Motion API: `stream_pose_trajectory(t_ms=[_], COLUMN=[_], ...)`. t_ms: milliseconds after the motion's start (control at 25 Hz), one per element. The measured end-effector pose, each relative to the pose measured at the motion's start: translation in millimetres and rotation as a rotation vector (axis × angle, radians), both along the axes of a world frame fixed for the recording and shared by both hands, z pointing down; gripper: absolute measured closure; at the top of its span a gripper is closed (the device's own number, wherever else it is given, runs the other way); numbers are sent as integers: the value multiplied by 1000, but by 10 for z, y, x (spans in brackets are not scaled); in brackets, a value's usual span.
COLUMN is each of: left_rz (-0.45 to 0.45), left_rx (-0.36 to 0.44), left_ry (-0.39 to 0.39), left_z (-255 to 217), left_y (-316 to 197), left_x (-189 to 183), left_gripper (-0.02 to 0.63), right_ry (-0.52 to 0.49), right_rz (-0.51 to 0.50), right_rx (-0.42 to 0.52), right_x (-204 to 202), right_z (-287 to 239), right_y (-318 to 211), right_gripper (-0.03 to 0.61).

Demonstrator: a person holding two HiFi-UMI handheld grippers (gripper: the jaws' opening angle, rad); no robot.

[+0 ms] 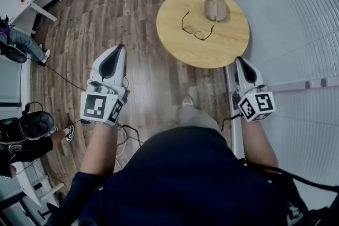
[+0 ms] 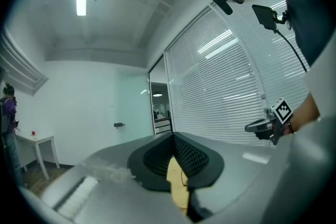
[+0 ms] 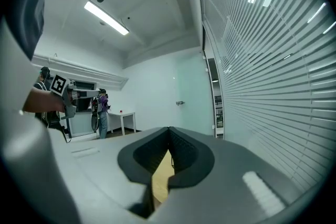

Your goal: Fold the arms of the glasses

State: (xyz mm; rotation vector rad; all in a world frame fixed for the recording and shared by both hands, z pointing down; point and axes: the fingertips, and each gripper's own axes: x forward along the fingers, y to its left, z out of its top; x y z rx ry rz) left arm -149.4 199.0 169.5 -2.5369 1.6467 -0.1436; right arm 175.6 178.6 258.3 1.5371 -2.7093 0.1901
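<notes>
**Both grippers short of the counter, glasses untouched**

The glasses (image 1: 197,29) lie near the middle of the round counter (image 1: 212,47) with their arms spread, and a case (image 1: 215,9) sits beside them toward the far edge. The left gripper (image 1: 121,49) and right gripper (image 1: 239,61) point level and well apart, probably so each can take one arm. Only the head view shows the glasses. The gripper views show both pairs of jaws closed and empty, with a sliver of counter in the gap.
</notes>
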Motion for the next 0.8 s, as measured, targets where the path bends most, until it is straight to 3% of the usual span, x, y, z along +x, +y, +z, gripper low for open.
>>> stream_pose_trajectory(t_ms=[520,800], left_rz=[-82,-75], left_rx=[27,5], left_ry=[-13,-24], left_z=[-164,-151], left_y=[-791,-1098], left_x=[155,220], left_gripper=[614,613], right_ry=[-16,-34], right_rz=[-85,-84], right_rx=[15,-8], right_x=[111,141], right_z=[-41,8], right_y=[-1059,-1352], right_gripper=[572,572])
